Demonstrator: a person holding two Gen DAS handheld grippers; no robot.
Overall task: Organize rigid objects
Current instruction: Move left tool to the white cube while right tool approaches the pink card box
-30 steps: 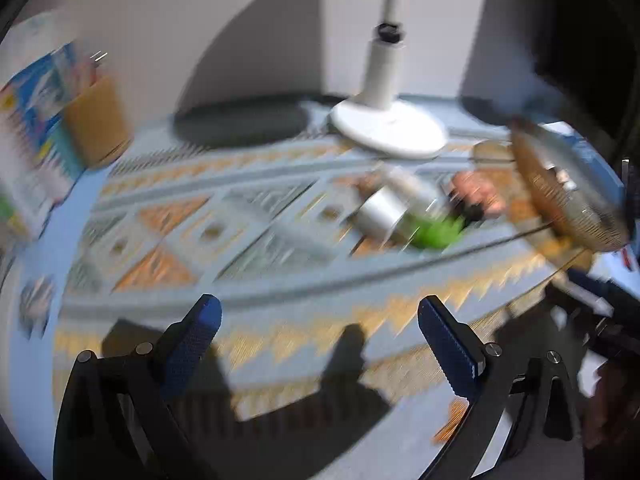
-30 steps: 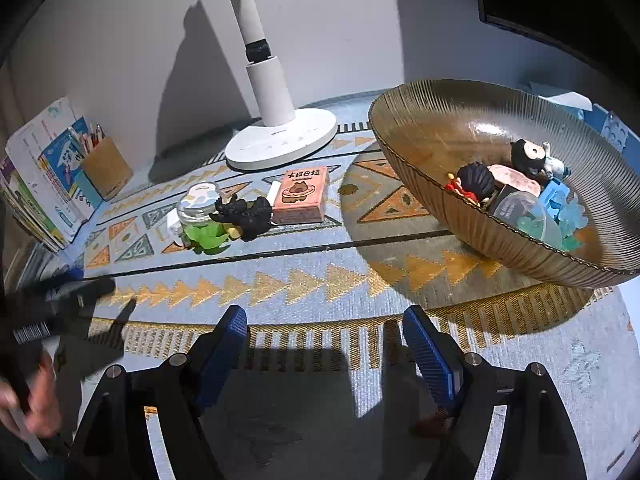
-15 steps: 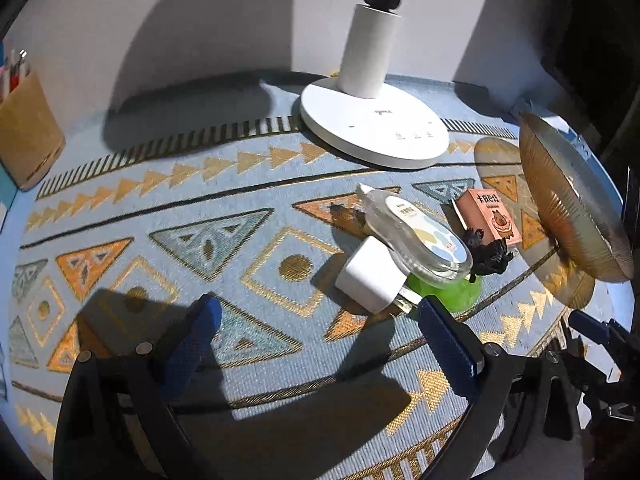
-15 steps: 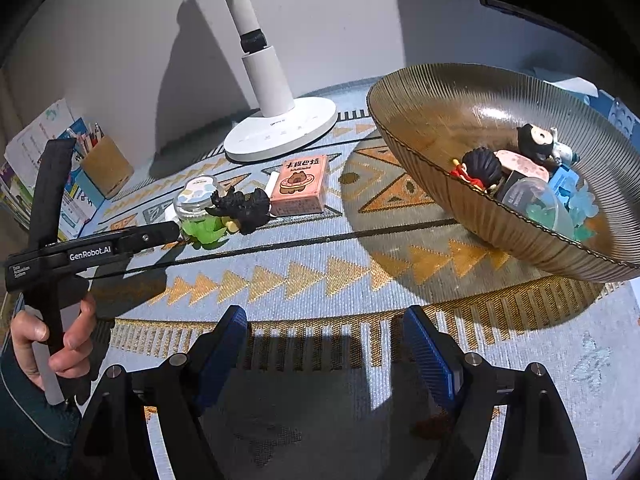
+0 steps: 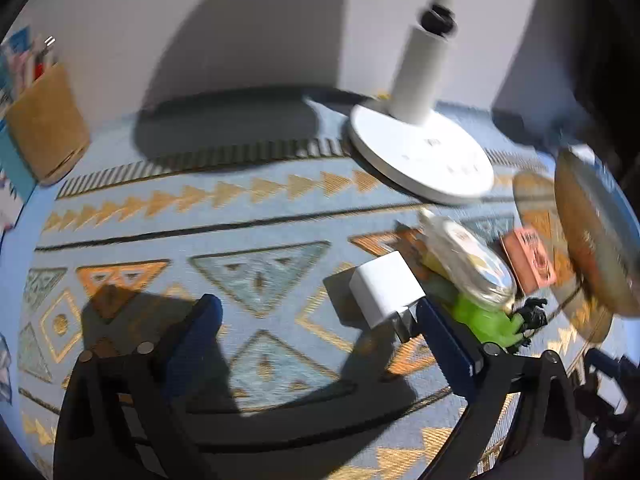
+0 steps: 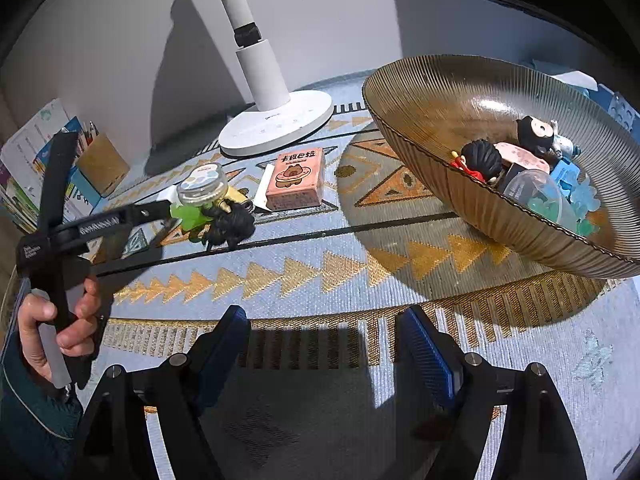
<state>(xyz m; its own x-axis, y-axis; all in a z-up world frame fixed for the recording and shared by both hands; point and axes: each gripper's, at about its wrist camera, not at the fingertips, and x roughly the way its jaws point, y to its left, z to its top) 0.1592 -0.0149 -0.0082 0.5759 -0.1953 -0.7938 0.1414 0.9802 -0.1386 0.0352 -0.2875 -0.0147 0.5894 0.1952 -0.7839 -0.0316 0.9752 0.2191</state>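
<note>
Several small items lie clustered on the patterned mat: a white charger cube (image 5: 386,294), a clear round case (image 5: 468,264) (image 6: 200,186) on a green toy (image 5: 488,320) (image 6: 190,216), a black figure (image 6: 232,220) and a pink card box (image 6: 294,178). My left gripper (image 5: 320,336) (image 6: 164,228) is open low over the mat, and the cube sits just inside its right finger (image 5: 444,344) without being gripped. The ribbed amber bowl (image 6: 440,92) at the right holds several toys. My right gripper (image 6: 322,352) stands open with nothing between its fingers, near the mat's front edge.
A white lamp base (image 6: 276,128) with its pole stands behind the cluster. A brown pencil holder (image 6: 102,164) and books (image 6: 28,168) line the far left by the wall. A hand (image 6: 60,320) in a dark sleeve holds the left gripper.
My left gripper has moved toward the cluster and lower, so the white cube now sits beside its right finger. The right gripper has stayed put.
</note>
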